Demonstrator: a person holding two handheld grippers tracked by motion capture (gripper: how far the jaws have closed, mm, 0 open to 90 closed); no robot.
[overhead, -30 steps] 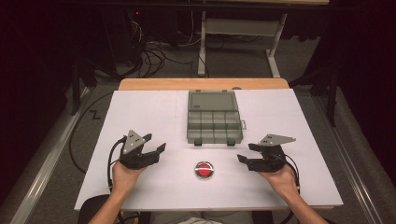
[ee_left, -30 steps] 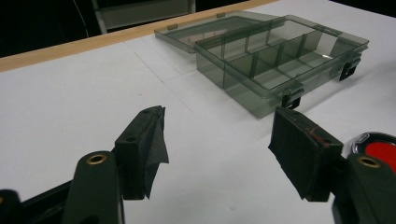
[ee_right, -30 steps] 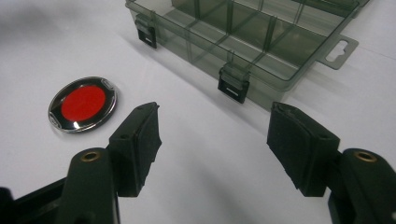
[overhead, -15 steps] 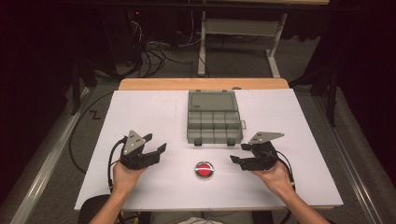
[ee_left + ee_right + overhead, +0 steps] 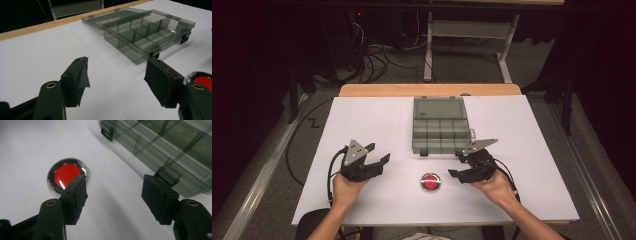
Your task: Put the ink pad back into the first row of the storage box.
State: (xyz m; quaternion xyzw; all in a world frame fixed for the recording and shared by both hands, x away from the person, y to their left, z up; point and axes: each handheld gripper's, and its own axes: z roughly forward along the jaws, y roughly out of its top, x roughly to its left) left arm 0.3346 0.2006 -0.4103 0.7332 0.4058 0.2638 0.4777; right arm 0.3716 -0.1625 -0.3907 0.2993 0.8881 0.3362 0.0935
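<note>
A clear grey compartment box (image 5: 441, 128) lies open at the table's middle, lid folded back, its cells looking empty (image 5: 147, 32) (image 5: 175, 147). A round red button with a chrome rim (image 5: 430, 181) sits on the white table in front of it (image 5: 66, 173) (image 5: 201, 77). My left gripper (image 5: 379, 153) is open to the left of the button, nothing between its jaws (image 5: 117, 75). My right gripper (image 5: 455, 165) is open just right of the button and near the box's front right latch, also holding nothing (image 5: 115, 195).
The white table top (image 5: 362, 120) ends in a wooden strip at the far edge (image 5: 382, 90). Beyond it are cables on the floor (image 5: 377, 55) and a metal frame (image 5: 462, 30). Cables trail from both grippers.
My right gripper has moved left and slightly forward, from the table's right side to close beside the red button. The left gripper has stayed put.
</note>
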